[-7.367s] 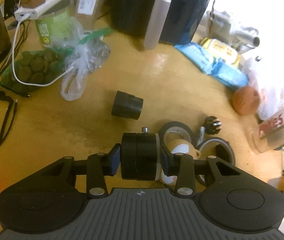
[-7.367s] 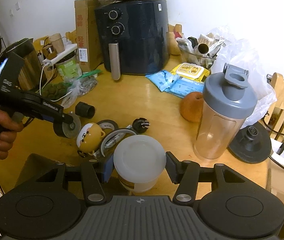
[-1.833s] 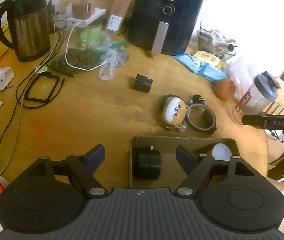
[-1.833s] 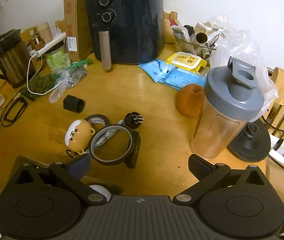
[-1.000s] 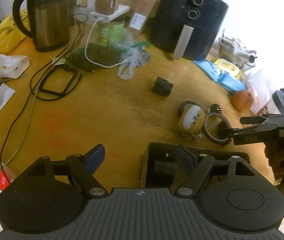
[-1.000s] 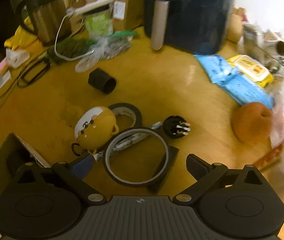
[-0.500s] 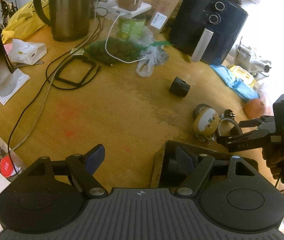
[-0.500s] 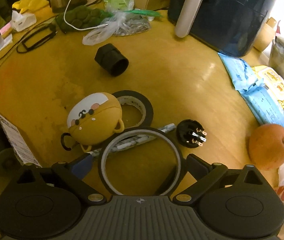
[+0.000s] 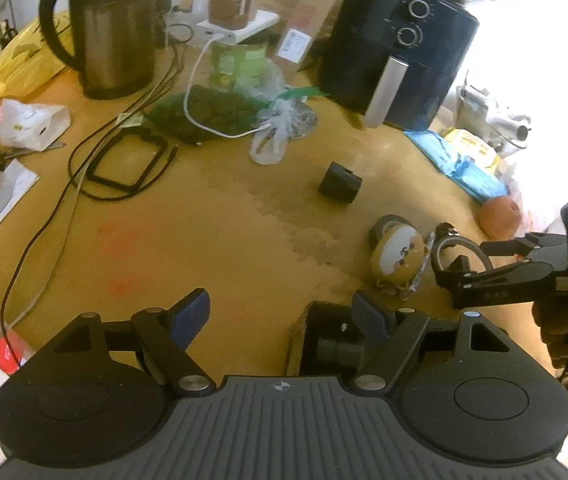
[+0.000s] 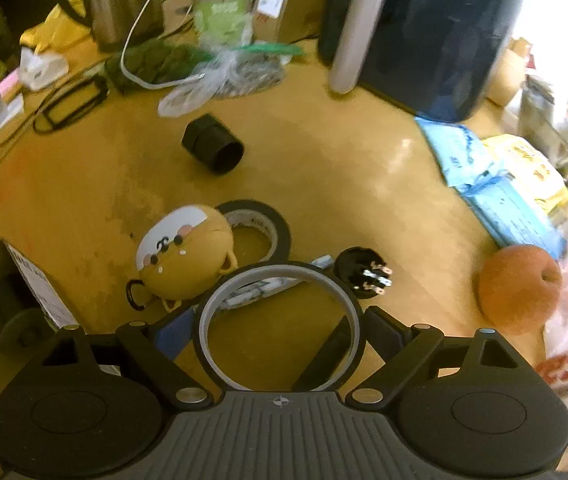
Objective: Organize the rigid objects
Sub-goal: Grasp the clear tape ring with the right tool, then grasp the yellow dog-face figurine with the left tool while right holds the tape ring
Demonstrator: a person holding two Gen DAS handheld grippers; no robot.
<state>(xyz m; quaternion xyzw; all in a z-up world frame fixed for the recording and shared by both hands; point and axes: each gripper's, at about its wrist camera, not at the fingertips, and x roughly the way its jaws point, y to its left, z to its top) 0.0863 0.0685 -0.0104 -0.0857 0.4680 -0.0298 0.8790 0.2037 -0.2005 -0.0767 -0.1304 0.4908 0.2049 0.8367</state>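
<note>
Right gripper (image 10: 277, 334) jaws closing around grey ring (image 10: 279, 320), just beside bear-face case (image 10: 185, 250); left gripper (image 9: 284, 316) held wide, empty.

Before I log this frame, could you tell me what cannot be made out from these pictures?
- Cardboard box contents, left wrist view: the left gripper finger covers part.
- Right gripper pads closing around the grey ring: contact unclear.
- Label text on the green can, right wrist view: blurred.
</note>
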